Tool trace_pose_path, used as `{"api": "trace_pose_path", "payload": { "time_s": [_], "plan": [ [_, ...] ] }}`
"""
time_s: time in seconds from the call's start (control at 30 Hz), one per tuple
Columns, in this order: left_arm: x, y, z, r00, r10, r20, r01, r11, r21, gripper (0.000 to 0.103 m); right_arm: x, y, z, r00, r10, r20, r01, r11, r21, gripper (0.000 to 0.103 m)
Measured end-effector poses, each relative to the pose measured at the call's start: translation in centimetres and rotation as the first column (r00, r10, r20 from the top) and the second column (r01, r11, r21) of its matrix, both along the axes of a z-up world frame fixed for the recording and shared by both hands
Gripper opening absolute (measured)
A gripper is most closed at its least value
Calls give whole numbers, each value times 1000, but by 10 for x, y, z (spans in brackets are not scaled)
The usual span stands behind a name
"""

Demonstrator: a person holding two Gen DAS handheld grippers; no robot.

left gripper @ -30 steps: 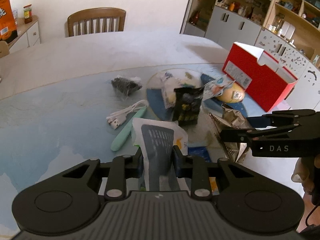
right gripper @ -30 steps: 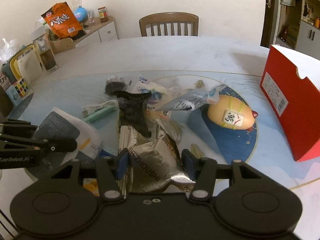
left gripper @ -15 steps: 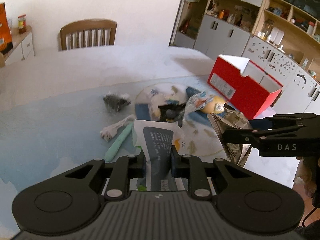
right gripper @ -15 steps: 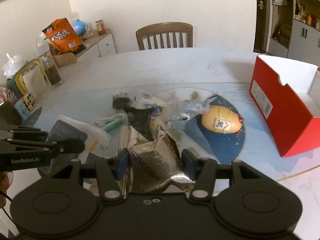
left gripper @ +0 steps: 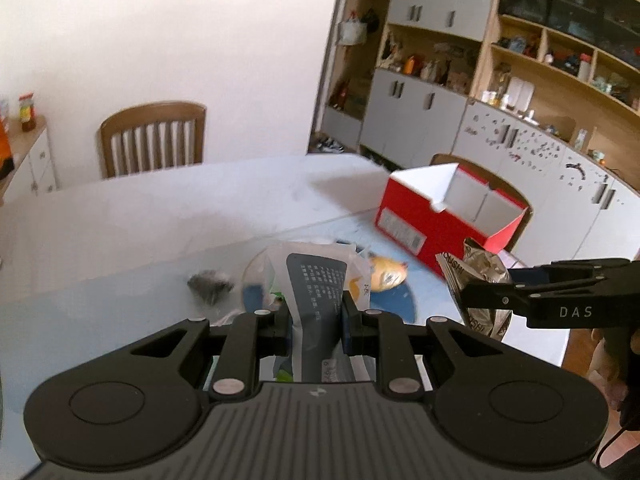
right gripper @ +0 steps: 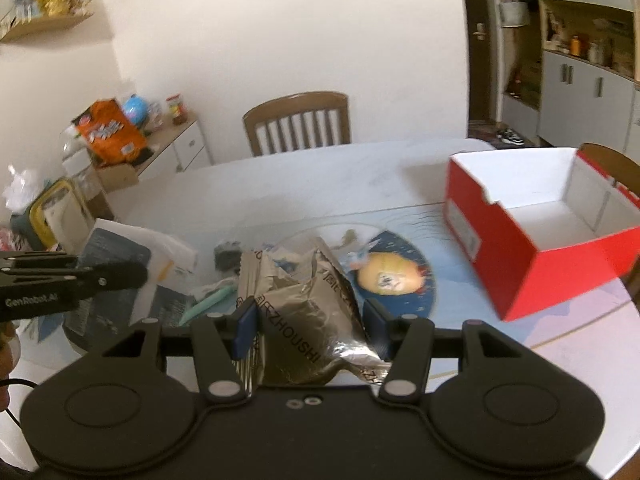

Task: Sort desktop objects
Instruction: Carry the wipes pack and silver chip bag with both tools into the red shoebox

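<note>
The box was red outside, white inside; the foil bag silver with dark lettering; the packet white with a grey-blue printed panel; the toy yellow-orange; the mat pale blue

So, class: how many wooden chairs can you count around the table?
2. One wooden chair stands at the table's far side; a second chair shows partly behind the red box. Others may be out of view.

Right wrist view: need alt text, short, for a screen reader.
The right gripper holds a crumpled silver foil bag above a cluttered table. An open, empty red box stands to the right, a yellow toy lies beyond the bag, and the left gripper at the left edge holds a white and grey packet.
</note>
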State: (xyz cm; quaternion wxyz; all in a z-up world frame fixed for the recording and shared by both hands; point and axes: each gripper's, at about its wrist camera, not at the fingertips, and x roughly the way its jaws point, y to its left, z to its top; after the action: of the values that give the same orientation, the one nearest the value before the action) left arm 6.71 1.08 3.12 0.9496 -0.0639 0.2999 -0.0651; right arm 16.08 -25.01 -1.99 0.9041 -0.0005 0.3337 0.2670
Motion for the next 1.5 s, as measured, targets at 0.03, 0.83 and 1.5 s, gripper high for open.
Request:
{"api": "trace_pose_path", "payload": {
  "time_s": [0.03,0.83,1.5],
  "plan": [
    [0,-3,6,1000,-7,12,7,1000,3,20,0,-4,3,1000,-8,2,8,1000,7,56],
    [108,-134,41,991,-133,30,134,991,-16,20,70,-117,31,997,-81,-5,81,996,38,56],
    [232,-239,33,986,-166,-5,166,986,11,20,187,-196,21,998,-67,4,67,998,-11,56]
  ]
}}
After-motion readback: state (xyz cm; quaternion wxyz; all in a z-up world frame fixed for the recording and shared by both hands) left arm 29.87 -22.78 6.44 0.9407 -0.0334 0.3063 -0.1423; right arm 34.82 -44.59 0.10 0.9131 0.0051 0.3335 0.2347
